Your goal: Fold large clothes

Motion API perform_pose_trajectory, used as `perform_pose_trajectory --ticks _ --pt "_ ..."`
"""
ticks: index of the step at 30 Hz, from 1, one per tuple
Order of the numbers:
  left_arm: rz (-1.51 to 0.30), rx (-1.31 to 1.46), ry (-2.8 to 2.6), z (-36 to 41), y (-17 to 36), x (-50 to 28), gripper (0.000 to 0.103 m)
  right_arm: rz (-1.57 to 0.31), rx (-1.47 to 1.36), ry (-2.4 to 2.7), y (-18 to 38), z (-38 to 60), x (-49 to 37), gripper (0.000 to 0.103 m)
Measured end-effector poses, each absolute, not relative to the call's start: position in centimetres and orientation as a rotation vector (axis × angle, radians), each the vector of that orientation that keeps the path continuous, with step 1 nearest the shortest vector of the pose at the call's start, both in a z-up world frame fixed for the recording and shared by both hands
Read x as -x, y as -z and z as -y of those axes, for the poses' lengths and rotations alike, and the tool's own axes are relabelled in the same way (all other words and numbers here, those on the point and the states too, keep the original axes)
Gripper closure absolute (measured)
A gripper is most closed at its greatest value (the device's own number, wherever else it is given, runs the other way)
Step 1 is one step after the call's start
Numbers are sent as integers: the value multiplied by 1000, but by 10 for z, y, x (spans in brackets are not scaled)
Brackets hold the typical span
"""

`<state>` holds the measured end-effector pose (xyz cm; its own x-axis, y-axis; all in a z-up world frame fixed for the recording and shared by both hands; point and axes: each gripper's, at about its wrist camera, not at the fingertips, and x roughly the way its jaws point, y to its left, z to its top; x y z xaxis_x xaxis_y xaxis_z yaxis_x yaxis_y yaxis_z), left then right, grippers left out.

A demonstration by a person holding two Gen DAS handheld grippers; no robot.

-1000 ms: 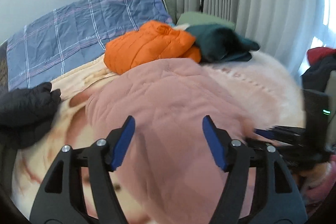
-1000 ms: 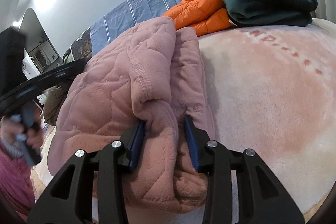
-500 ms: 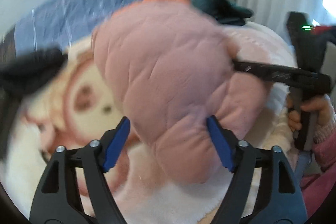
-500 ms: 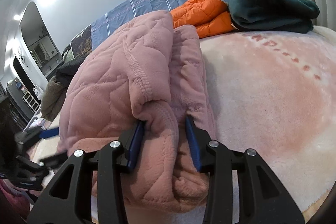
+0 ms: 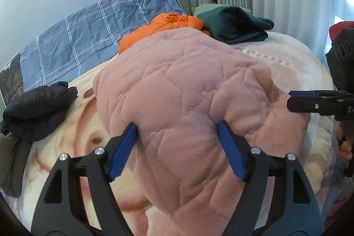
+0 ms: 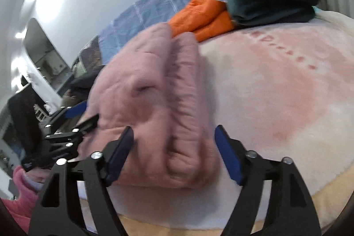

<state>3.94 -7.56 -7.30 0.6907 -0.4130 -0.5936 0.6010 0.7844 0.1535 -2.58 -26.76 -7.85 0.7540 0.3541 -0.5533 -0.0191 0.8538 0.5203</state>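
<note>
a pink quilted garment (image 5: 190,107) lies in a folded heap on the near part of a bed, on a pale pink plush blanket (image 6: 276,90). the left gripper (image 5: 177,147) has its 2 blue pads spread apart with the garment's near bulge between them; they have just been opening and do not look to be pressing on the cloth. the right gripper (image 6: 174,154), at the heap's right end, has also just opened, its pads now wide on either side of the thick folded edge and clear of it. the garment looks soft, thick and light, likely to slump and spring open; it should be taken by a folded edge or seam, not the puffy middle. farther back sit an orange puffer jacket (image 5: 159,30) and a dark green folded garment (image 5: 234,25), with a blue checked sheet (image 5: 88,37) behind them. a black jacket (image 5: 37,110) lies at the left edge. none of these touches the heap's near side, so nothing blocks a fresh grip.
</note>
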Motion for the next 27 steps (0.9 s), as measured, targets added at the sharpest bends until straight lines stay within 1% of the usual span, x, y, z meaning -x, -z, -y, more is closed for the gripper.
perform_pose_trajectory --ticks 2,3,5,7,9,10,11,13,15,16,18,20,22,24,27 --pt "-578 -337 592 72 72 -42 27 -735 -610 -258 90 274 15 25" --pt "-583 -325 596 70 71 -44 27 -769 -665 -287 97 276 7 20" --pt "-584 -323 594 71 71 -46 27 -816 -741 -323 109 277 -11 16" --pt "-582 -328 592 72 71 -45 27 -837 -766 -344 111 276 -26 12" --pt "-585 -319 594 73 70 -44 27 -876 -776 -347 111 273 -39 11" --pt "-588 -310 596 72 70 -44 27 -886 -763 -339 110 271 -40 15" --pt "-593 -295 603 70 70 -45 27 -888 -754 -333 109 271 -40 21" --pt "-598 -254 629 63 67 -48 25 -875 -762 -327 108 277 -34 40" --pt "-607 -171 648 51 61 -53 20 -851 -776 -326 109 280 -26 46" --pt "-604 -122 637 43 57 -58 20 -843 -776 -321 110 281 -24 46" --pt "-592 -12 588 25 51 -70 16 -825 -753 -308 109 277 -22 46" --pt "-636 113 565 5 51 -96 14 -819 -736 -297 107 273 -23 45" --pt "-696 168 557 -4 60 -120 14 -815 -721 -294 107 271 -24 43" --pt "-732 218 583 -8 67 -139 10 -813 -717 -293 107 270 -24 43" --pt "-782 359 654 -14 75 -171 8 -810 -715 -291 109 277 -23 42"
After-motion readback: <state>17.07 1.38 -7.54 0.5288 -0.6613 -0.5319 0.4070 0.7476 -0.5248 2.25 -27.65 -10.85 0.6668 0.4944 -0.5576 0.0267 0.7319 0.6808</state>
